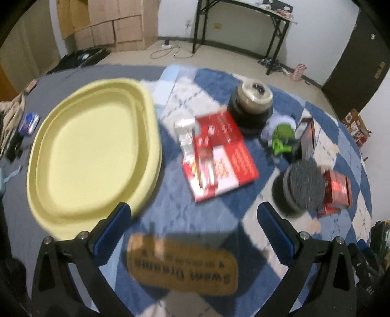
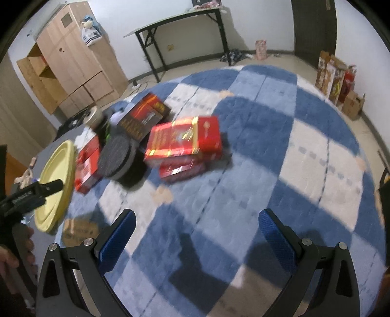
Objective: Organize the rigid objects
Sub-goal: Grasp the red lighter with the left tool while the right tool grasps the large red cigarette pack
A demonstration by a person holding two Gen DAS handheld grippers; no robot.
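Observation:
A yellow oval tray (image 1: 92,156) lies on the left of the blue-and-white checked blanket (image 1: 175,202). A flat red box (image 1: 219,156) lies right of the tray. Behind it stands a tape roll on a black spool (image 1: 253,97), with a green toy (image 1: 280,139) beside it. A dark round puck (image 1: 302,185) and a small red box (image 1: 336,192) sit further right. A brown printed tin (image 1: 182,265) lies between the fingers of my open left gripper (image 1: 192,226). My right gripper (image 2: 197,231) stands open above bare blanket, short of stacked red boxes (image 2: 185,141).
A dark box (image 2: 143,117) rests behind the red stack. The left gripper (image 2: 31,192) and a hand (image 2: 9,256) show at the left edge of the right wrist view. A black folding table (image 2: 180,22), a wooden cabinet (image 2: 68,61) and floor cartons (image 2: 336,80) stand beyond.

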